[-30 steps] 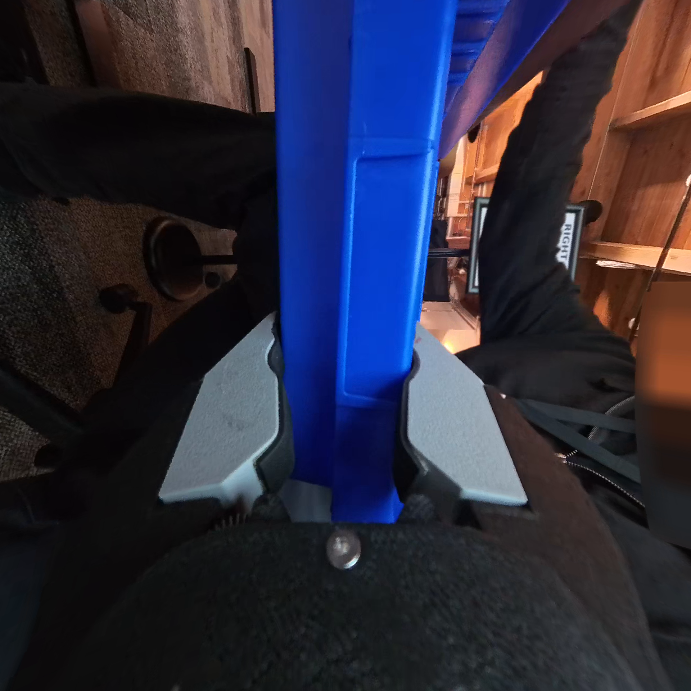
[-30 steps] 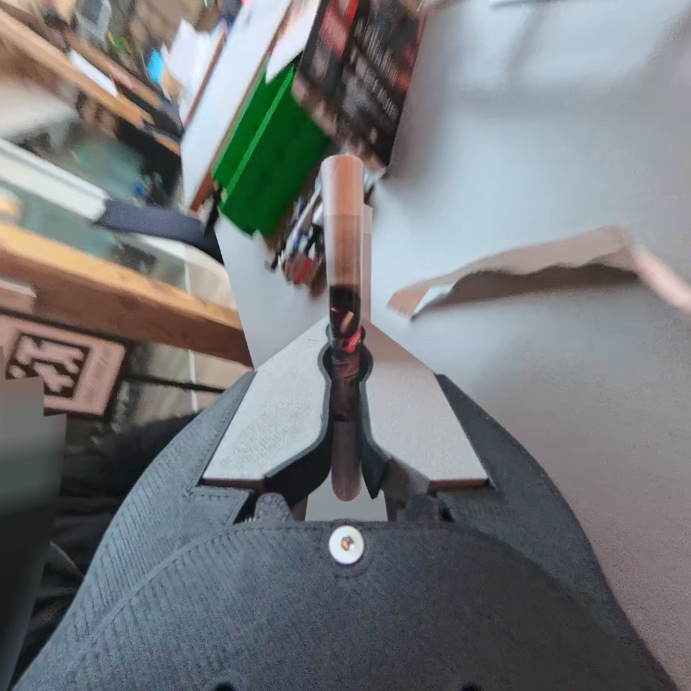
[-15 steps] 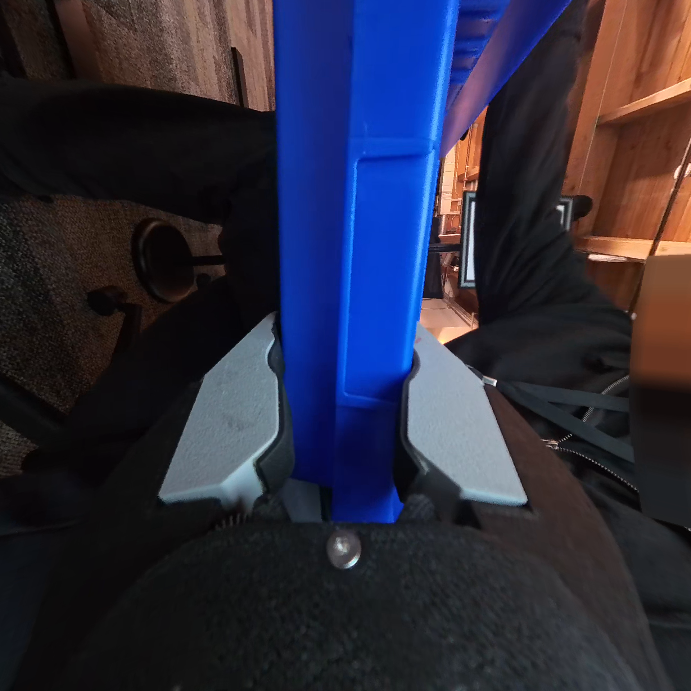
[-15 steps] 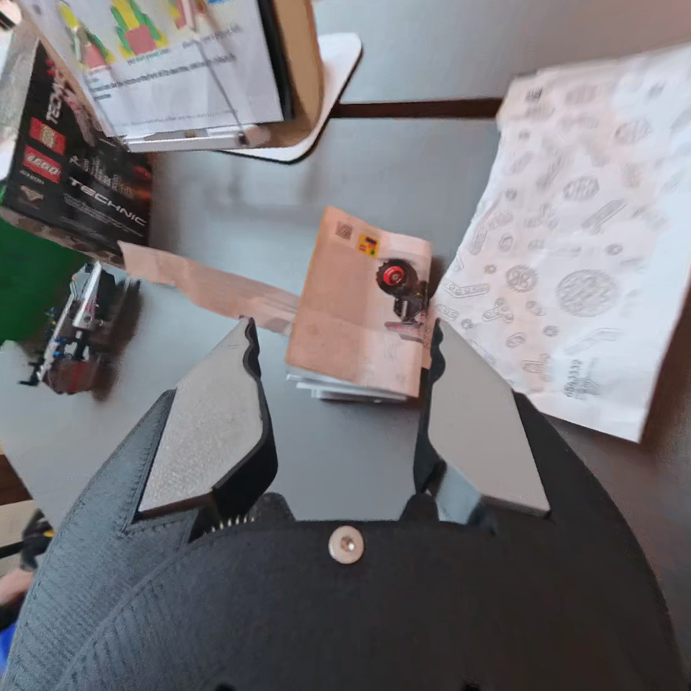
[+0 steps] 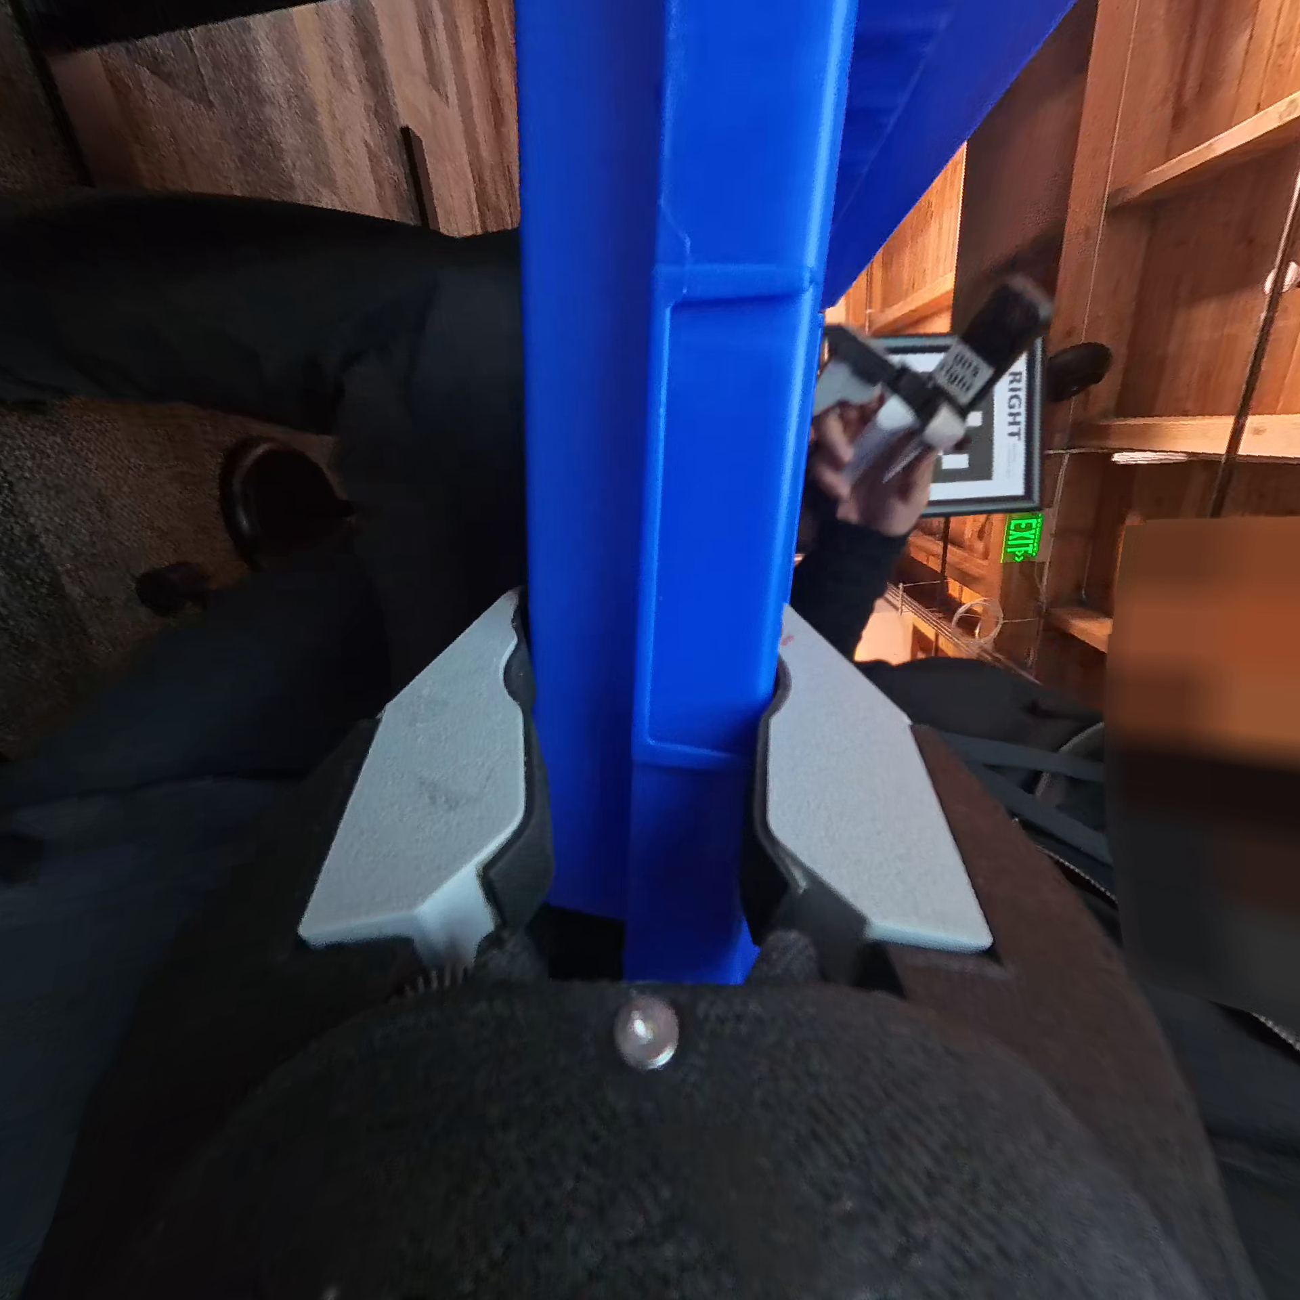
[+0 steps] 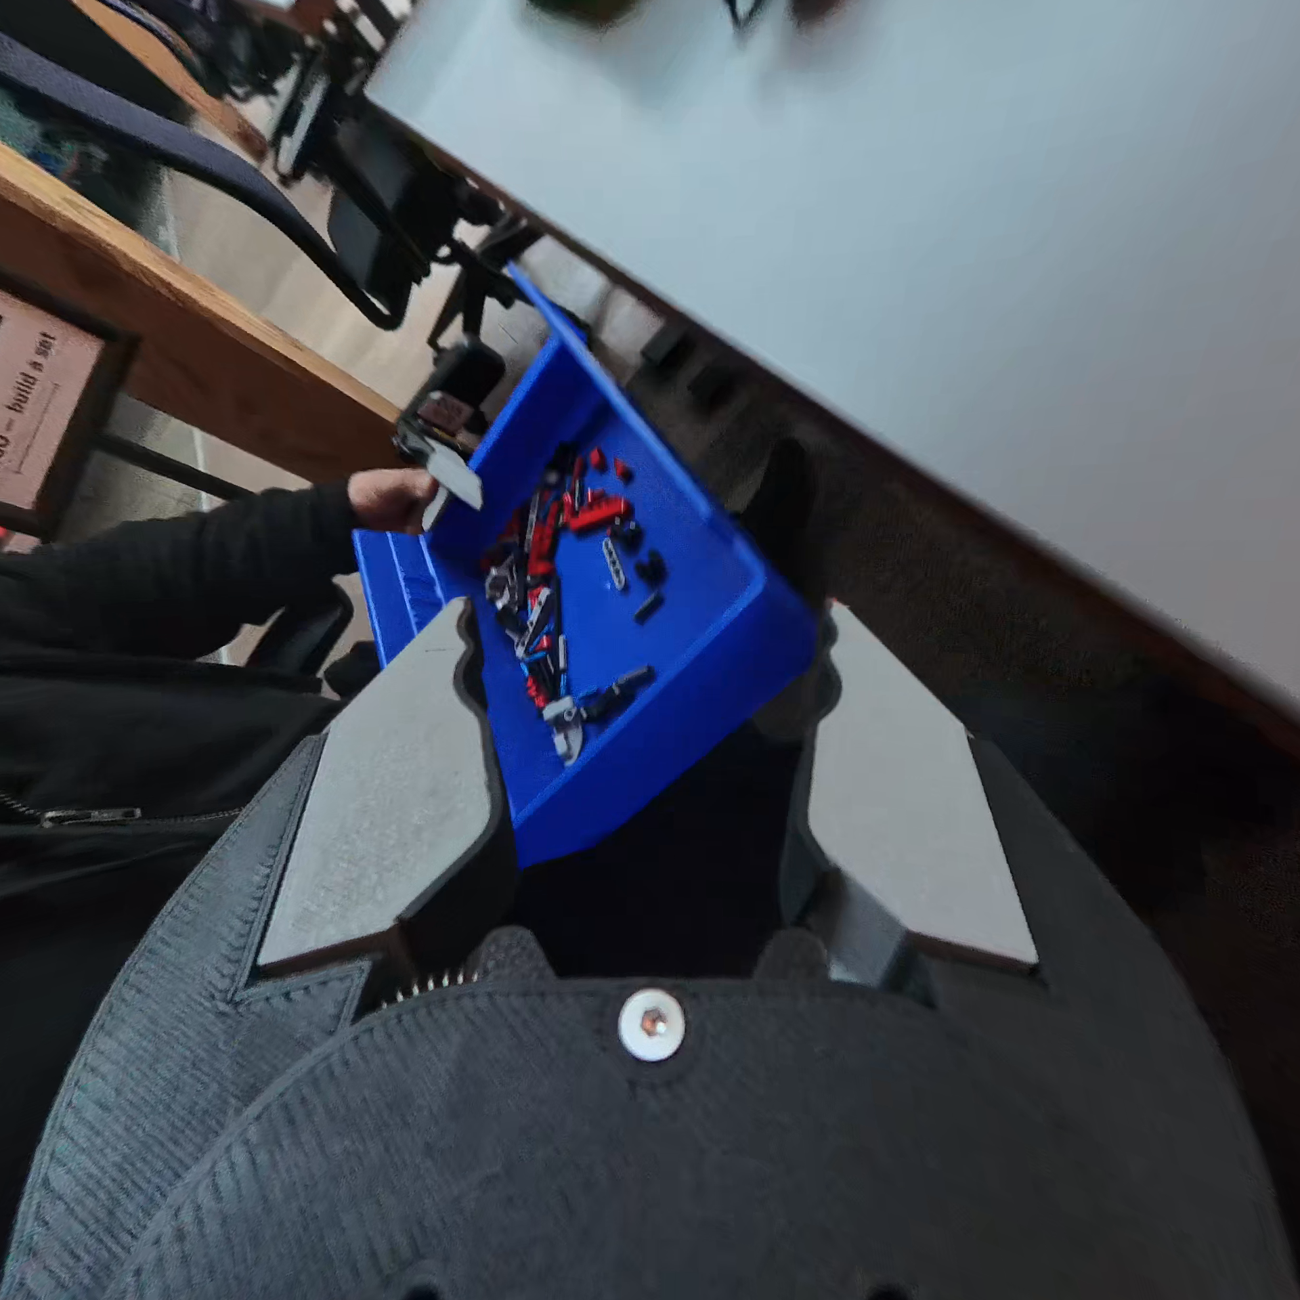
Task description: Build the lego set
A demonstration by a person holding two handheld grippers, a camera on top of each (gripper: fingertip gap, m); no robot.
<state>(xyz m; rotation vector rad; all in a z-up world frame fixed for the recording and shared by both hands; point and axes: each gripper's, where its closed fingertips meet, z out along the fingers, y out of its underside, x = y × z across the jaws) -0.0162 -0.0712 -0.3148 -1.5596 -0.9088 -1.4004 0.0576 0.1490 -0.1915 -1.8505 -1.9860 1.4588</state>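
My left gripper (image 5: 651, 633) is shut on the wall of a blue plastic bin (image 5: 668, 352), with both pads pressed on it. The bin fills the middle of the left wrist view. In the right wrist view the same bin (image 6: 668, 774) is tilted below the table edge and holds several red, black and grey lego pieces (image 6: 549, 563). The left gripper (image 6: 450, 471) clamps its far rim there. My right gripper (image 6: 647, 633) is open and empty, above the bin and apart from it. It also shows in the left wrist view (image 5: 907, 422), held by a hand beyond the bin.
A grey table (image 6: 914, 211) with a dark edge runs across the upper right. A dark chair (image 6: 316, 211), a wooden bench (image 6: 176, 316) and a framed sign (image 6: 42, 401) stand at the left. The person's black sleeve (image 6: 176, 556) reaches to the bin. The tips of one gripper are about 30 centimeters away from the tips of the other.
My right gripper opened and let go of a thin brown paper packet on the table, then swung away toward the blue bin. My left gripper kept its hold on the bin.
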